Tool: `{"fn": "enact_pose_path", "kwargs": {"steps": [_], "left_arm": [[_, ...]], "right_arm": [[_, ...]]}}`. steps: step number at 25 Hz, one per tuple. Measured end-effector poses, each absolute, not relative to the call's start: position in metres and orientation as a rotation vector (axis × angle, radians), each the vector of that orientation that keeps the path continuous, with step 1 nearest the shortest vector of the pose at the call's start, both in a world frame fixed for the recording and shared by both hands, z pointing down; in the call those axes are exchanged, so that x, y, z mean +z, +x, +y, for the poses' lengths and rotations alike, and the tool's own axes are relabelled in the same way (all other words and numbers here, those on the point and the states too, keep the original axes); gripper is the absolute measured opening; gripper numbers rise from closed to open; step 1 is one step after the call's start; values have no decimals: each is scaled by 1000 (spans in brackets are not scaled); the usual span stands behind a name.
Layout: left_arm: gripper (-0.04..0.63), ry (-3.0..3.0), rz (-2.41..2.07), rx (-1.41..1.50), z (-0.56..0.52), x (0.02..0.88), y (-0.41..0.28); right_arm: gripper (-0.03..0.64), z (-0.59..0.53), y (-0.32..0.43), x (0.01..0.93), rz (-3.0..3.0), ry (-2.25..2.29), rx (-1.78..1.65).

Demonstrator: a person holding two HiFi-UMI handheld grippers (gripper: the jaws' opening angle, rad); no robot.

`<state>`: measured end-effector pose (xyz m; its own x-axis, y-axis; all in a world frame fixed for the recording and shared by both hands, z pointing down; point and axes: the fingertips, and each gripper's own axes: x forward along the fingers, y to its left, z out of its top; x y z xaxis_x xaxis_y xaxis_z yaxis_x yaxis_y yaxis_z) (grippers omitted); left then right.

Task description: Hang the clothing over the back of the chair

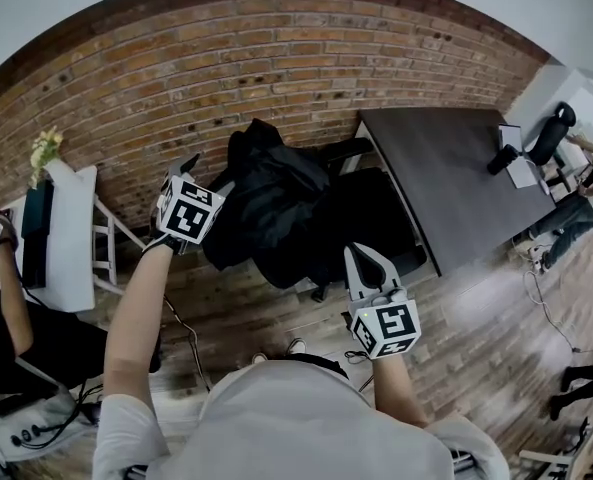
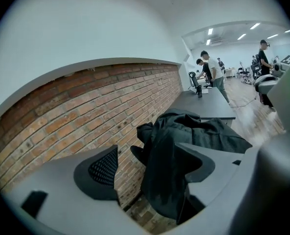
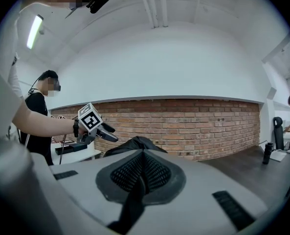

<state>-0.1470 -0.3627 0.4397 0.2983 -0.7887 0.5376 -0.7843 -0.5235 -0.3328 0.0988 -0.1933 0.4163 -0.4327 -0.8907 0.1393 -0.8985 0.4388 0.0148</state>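
The black jacket (image 1: pixel 271 203) is already draped over the back of the office chair (image 1: pixel 376 218), bunched and lopsided, by the brick wall (image 1: pixel 276 63). The left claw (image 1: pixel 204 173) is spread wide with nothing in it, and the jacket hangs just ahead of its tips. The right claw (image 1: pixel 361 256) is clenched on nothing, the jacket farther ahead. The hanging looks all but done. The next move is probably to straighten the cloth, or back off.
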Motion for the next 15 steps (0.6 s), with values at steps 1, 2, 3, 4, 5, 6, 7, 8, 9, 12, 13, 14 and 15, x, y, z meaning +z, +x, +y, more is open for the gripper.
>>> {"fn": "enact_pose_path", "kwargs": {"steps": [1, 2, 3, 4, 5, 6, 7, 8, 9, 12, 13, 14, 15], "left_arm": [[360, -2529, 1546, -1052, -360, 443, -151], [341, -2532, 1560, -1047, -357, 445, -155], [329, -2533, 1574, -1036, -355, 447, -158], [313, -2531, 1585, -1020, -353, 447, -160], [287, -2527, 1592, -999, -351, 446, -162], [258, -2522, 1596, -974, -349, 445, -163], [235, -2517, 1600, -948, -346, 444, -164], [200, -2509, 1609, -918, -343, 441, -166], [155, -2500, 1622, -886, -340, 438, -168], [58, -2484, 1652, -767, -331, 425, -170], [41, -2488, 1656, -726, -326, 420, -169], [33, -2493, 1659, -686, -322, 415, -169], [26, -2495, 1663, -648, -317, 410, -169]], "right_arm": [[18, -190, 97, 417, -2552, 1597, 93], [18, -187, 96, 417, -2547, 1596, 92], [18, -185, 95, 418, -2542, 1596, 91], [18, -182, 94, 418, -2536, 1597, 90], [18, -179, 93, 419, -2531, 1597, 89], [18, -177, 91, 419, -2526, 1596, 89], [18, -174, 89, 419, -2523, 1594, 87], [18, -171, 86, 418, -2521, 1590, 83], [18, -169, 83, 417, -2520, 1586, 75], [18, -166, 76, 410, -2524, 1575, 47], [18, -164, 74, 407, -2527, 1573, 38], [18, -163, 73, 405, -2528, 1573, 29], [18, -162, 72, 402, -2527, 1576, 19]]}}
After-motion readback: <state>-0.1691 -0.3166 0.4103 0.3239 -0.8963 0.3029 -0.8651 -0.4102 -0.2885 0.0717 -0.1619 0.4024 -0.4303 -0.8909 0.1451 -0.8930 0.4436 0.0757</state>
